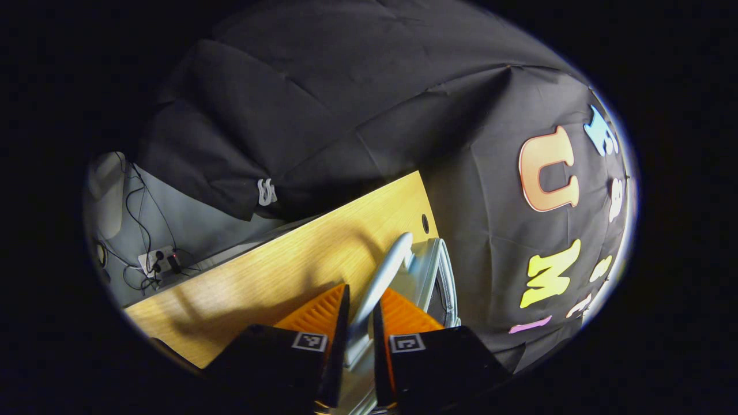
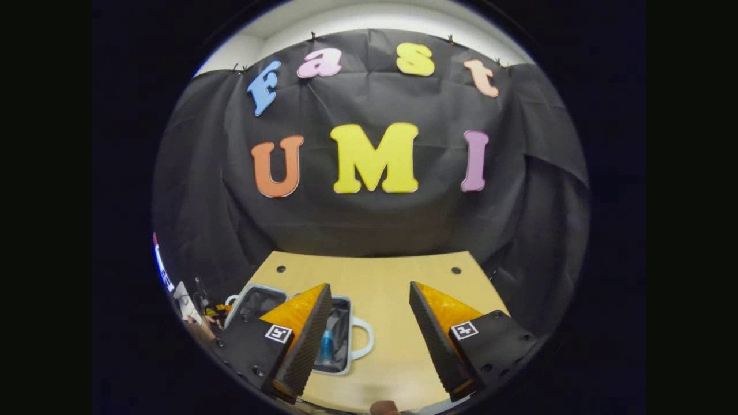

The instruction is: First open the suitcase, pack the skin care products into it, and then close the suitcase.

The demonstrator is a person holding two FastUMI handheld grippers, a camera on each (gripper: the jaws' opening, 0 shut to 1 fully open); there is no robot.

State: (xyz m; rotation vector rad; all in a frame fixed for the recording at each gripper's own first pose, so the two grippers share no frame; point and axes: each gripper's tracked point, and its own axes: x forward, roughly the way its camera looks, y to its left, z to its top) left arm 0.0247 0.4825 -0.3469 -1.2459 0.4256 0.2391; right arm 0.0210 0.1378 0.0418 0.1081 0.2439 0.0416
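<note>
1. Suitcase (image 2: 253,302) lies open on the wooden surface (image 2: 392,300), at its left side in the right gripper view.
2. Left tool (image 1: 360,314) is clamped on the suitcase's pale handle (image 1: 385,274).
3. Right tool (image 2: 369,334) hangs over the surface, fingers spread, holding nothing.
4. Blue bottle (image 2: 326,346) lies inside the suitcase.

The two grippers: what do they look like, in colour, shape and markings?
The left gripper and the right gripper look alike: black bodies, each side bearing a small square black-and-white marker, and two orange wedge-shaped fingers with dark ribbed inner pads.
</note>
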